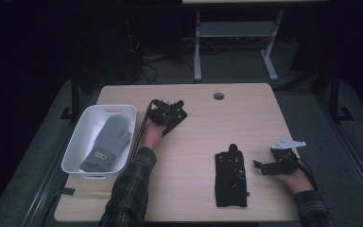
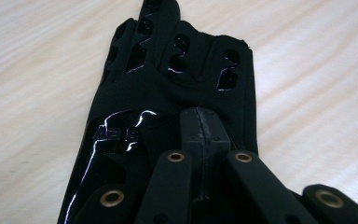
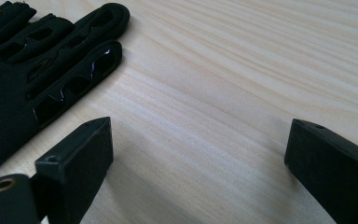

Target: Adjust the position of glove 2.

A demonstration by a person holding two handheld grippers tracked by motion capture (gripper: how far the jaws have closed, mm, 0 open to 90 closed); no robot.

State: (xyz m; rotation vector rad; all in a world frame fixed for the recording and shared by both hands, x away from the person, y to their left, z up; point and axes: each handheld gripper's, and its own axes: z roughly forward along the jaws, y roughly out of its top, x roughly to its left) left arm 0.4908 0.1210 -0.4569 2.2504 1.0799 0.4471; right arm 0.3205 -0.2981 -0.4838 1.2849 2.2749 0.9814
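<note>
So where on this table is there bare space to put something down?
The widest bare patch of the table runs from the round hole down to the black glove. The strip between the two gloves is also free. The left side is crowded: the white bin holding a grey mitten, and the left tool on the other black glove.

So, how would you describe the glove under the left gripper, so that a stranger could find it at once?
Start at the white bin on the table's left; it holds a grey mitten. Just right of the bin, the left gripper, jaws shut, sits on a black glove. Unlike the other black glove, lying free near the right gripper, this one is under a gripper.
</note>
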